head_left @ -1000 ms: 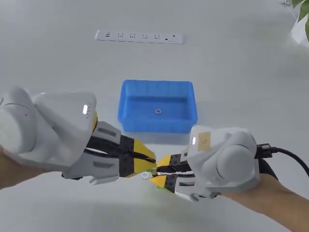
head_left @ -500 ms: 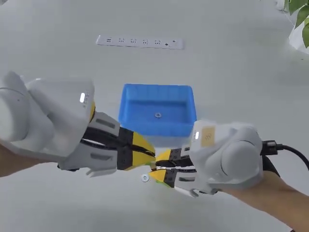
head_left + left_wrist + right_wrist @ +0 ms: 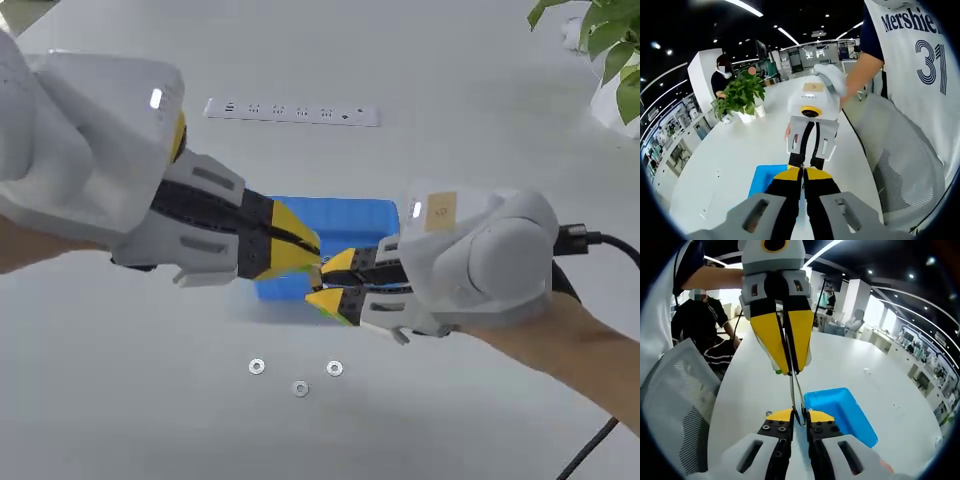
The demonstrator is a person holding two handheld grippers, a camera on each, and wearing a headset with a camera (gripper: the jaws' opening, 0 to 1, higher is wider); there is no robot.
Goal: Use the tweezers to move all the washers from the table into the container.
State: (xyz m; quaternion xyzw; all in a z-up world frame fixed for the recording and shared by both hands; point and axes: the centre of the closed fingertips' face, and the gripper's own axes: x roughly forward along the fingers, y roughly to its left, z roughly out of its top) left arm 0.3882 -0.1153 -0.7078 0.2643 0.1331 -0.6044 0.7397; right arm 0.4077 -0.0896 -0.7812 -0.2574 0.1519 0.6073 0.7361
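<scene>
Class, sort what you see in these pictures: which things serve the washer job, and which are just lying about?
Job: tweezers, three washers, blue container, left hand-held gripper, right hand-held gripper.
Lying about: power strip, potted plant.

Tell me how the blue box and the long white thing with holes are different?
The container is bright blue; the power strip is white. The container is an open box with raised walls; the power strip is a long flat bar with sockets on top. The container lies nearer the person and is partly hidden; the power strip lies farther back, in full view. Both rest on the white table.
</scene>
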